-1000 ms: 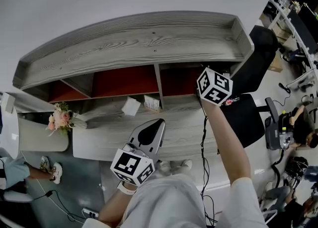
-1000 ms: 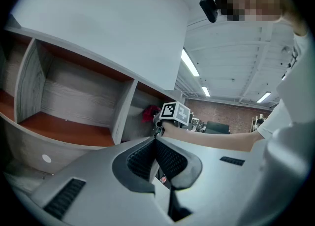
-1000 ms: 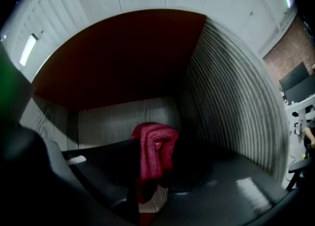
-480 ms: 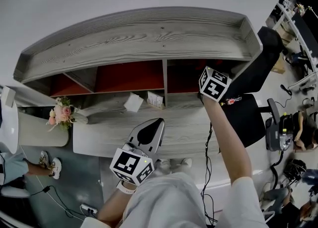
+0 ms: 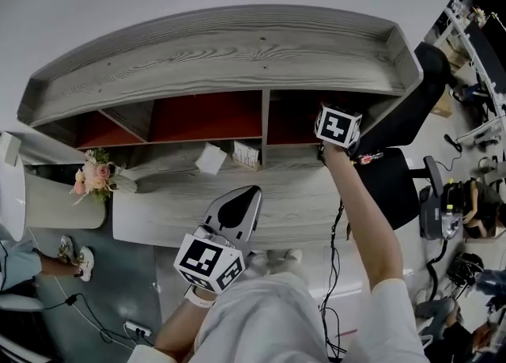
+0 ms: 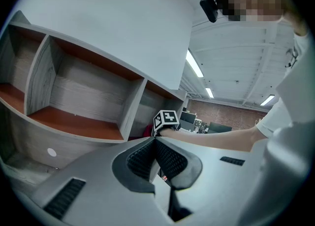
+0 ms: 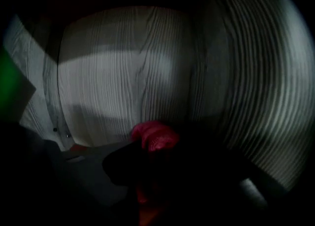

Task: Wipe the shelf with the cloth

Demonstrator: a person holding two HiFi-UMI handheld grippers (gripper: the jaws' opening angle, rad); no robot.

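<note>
The grey wooden shelf (image 5: 221, 53) has red-brown compartments under its top board. My right gripper reaches into the right compartment (image 5: 296, 116); only its marker cube (image 5: 338, 126) shows in the head view. In the right gripper view the right gripper (image 7: 152, 147) is shut on a red cloth (image 7: 156, 136), close to the compartment's grey wood back wall (image 7: 128, 72) in dim light. My left gripper (image 5: 241, 205) hangs shut and empty in front of the lower ledge (image 5: 158, 195). From the left gripper view, its jaws (image 6: 154, 141) meet, and the right marker cube (image 6: 166, 119) shows beyond.
A small white box (image 5: 210, 158) and a printed card (image 5: 245, 156) stand on the ledge before the middle compartment. A flower bunch (image 5: 96, 179) lies at the ledge's left end. A black office chair (image 5: 395, 172) stands right of the shelf. A cable (image 5: 336, 274) hangs beside my right arm.
My right gripper has pushed a little deeper into the right compartment, its cube now smaller and higher. The left gripper has stayed put.
</note>
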